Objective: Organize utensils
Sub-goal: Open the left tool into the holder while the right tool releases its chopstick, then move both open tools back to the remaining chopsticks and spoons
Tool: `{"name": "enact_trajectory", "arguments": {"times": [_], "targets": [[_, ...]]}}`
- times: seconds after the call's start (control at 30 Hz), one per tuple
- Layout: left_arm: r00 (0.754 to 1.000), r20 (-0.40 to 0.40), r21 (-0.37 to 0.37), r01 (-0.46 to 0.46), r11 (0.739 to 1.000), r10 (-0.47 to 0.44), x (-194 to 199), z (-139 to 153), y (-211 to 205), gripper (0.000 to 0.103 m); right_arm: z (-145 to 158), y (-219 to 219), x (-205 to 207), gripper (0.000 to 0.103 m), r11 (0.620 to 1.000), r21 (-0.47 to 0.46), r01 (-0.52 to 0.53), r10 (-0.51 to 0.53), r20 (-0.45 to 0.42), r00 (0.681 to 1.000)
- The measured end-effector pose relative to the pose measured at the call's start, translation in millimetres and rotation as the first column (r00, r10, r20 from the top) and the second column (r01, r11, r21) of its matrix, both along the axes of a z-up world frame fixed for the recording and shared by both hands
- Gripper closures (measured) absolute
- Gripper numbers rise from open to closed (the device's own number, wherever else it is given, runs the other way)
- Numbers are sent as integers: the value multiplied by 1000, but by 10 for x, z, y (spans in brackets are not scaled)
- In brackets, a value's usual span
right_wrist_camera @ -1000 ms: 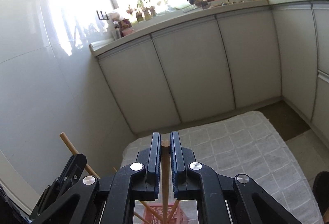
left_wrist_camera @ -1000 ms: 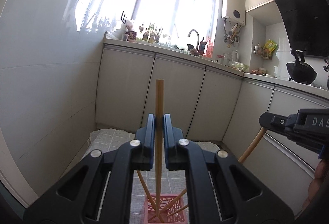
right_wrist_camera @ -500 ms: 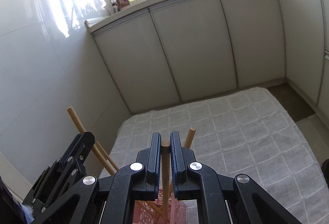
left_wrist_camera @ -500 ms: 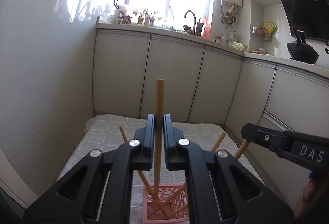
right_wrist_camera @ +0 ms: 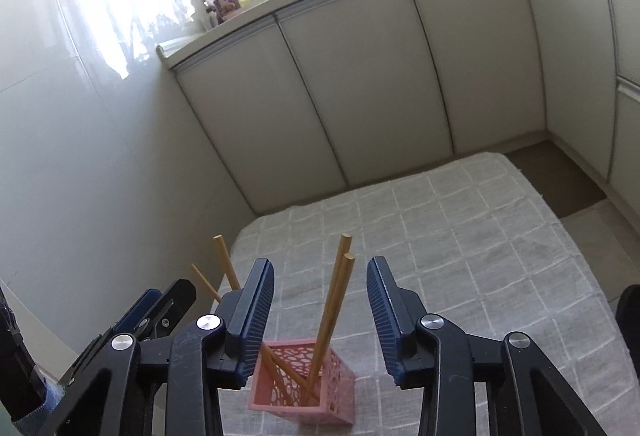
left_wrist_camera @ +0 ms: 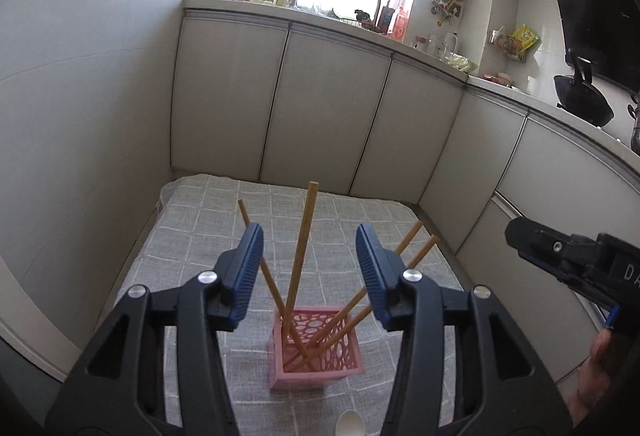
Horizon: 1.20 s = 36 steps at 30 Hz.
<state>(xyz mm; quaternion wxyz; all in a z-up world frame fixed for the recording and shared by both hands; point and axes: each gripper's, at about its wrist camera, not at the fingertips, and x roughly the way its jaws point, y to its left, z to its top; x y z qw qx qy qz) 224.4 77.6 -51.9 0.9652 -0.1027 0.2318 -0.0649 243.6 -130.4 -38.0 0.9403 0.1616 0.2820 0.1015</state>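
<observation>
Both grippers' jaws just opened; chopsticks [left_wrist_camera: 300,260] stand free btwn them in basket [left_wrist_camera: 320,368].

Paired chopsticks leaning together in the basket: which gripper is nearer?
Right. The right gripper, jaws just opened, straddles the paired chopsticks; the left gripper, also just opened, straddles another chopstick, to their left.

The right claw [right_wrist_camera: 320,300], its jaws just opened, hovers over chopsticks [right_wrist_camera: 332,308] leaning in the pink basket [right_wrist_camera: 340,402].
</observation>
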Motion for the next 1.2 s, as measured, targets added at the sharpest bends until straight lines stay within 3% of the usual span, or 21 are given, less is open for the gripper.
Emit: {"name": "enact_trajectory", "arguments": {"times": [0.2, 0.33, 0.43, 0.63, 0.8, 1.07, 1.2], "targets": [[995, -94, 56, 48, 997, -43, -257, 57, -49, 24, -20, -222, -396, 43, 1000, -19, 17, -19, -79, 997], [982, -173, 90, 86, 992, -70, -414, 3, -90, 19, -50, -326, -656, 35, 998, -51, 26, -32, -120, 992], [966, -243, 74, 107, 991, -86, -468, -82, -86, 17, -107, -387, -823, 30, 998, -60, 20, -29, -149, 988], [910, -392, -7, 143, 990, -134, -505, -356, -110, 15, -350, -510, -1089, 24, 997, -71, 44, -60, -230, 971], [875, -469, 36, 152, 988, -117, -579, -583, -181, 15, -659, -684, -1249, 22, 993, -85, 80, -103, -326, 940], [786, -594, 48, 251, 967, -174, -580, -952, -509, 15, -1236, -891, -1504, 19, 985, -91, 150, -175, -476, 862], [740, -641, 76, 324, 943, -203, -572, -1147, -786, 15, -1493, -991, -1553, 19, 981, -64, 184, -189, -543, 818]]}}
